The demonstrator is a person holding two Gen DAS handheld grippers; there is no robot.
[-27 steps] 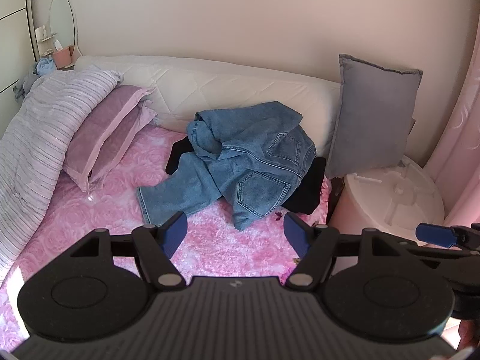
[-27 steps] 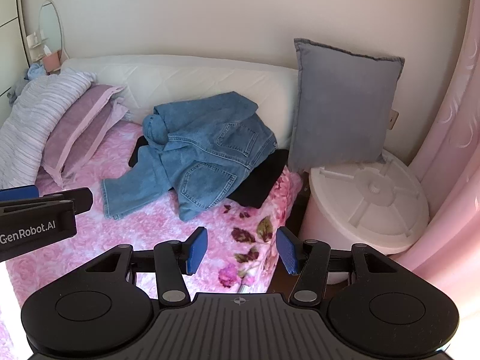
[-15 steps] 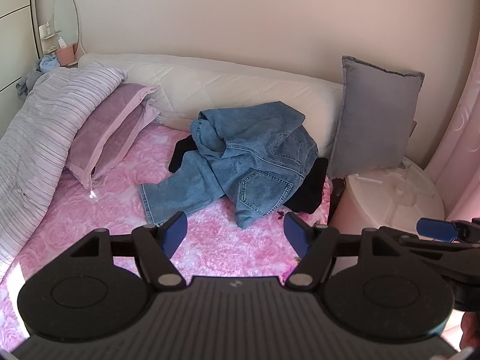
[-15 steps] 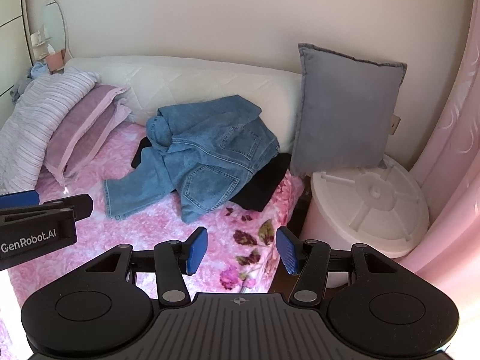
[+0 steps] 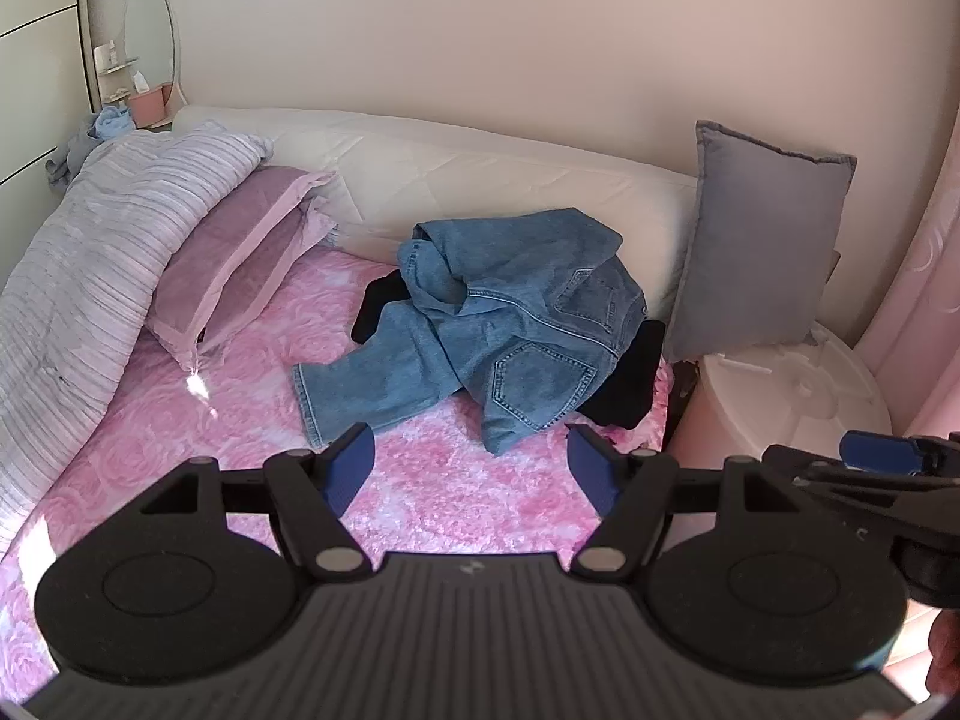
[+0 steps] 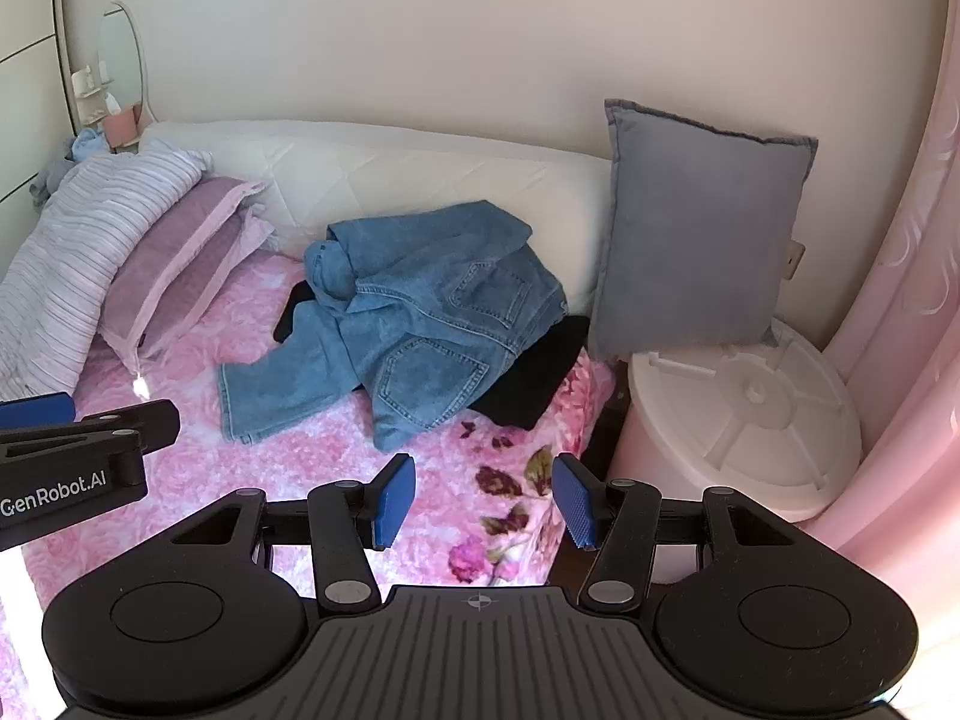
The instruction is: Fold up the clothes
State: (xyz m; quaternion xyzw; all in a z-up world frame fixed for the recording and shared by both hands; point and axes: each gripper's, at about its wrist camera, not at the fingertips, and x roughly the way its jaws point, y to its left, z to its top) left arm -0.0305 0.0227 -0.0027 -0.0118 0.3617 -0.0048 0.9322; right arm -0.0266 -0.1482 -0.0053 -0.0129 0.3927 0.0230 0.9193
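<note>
Crumpled blue jeans (image 5: 504,330) lie in a heap on the pink floral bedspread (image 5: 240,396), near the white quilted headboard bolster (image 5: 510,180), back pockets facing up, one leg trailing toward the near left. A black garment (image 5: 630,378) lies under the jeans, showing at the right edge of the heap and again as a small patch on the left. Left gripper (image 5: 471,468): jaws spread wide, nothing between the blue pads, held above the bedspread and short of the jeans, not touching them. Right gripper (image 6: 483,501): jaws parted somewhat less, also empty, above the bed's right edge where the darker flower print shows. Each gripper appears at the edge of the other's view. Purple pillow (image 5: 228,264) and striped lilac duvet (image 5: 90,252) at left; grey cushion (image 5: 762,246) upright at right, against the wall beside a white round lidded bin (image 6: 750,408). Pink curtain (image 6: 900,300) at far right.
</note>
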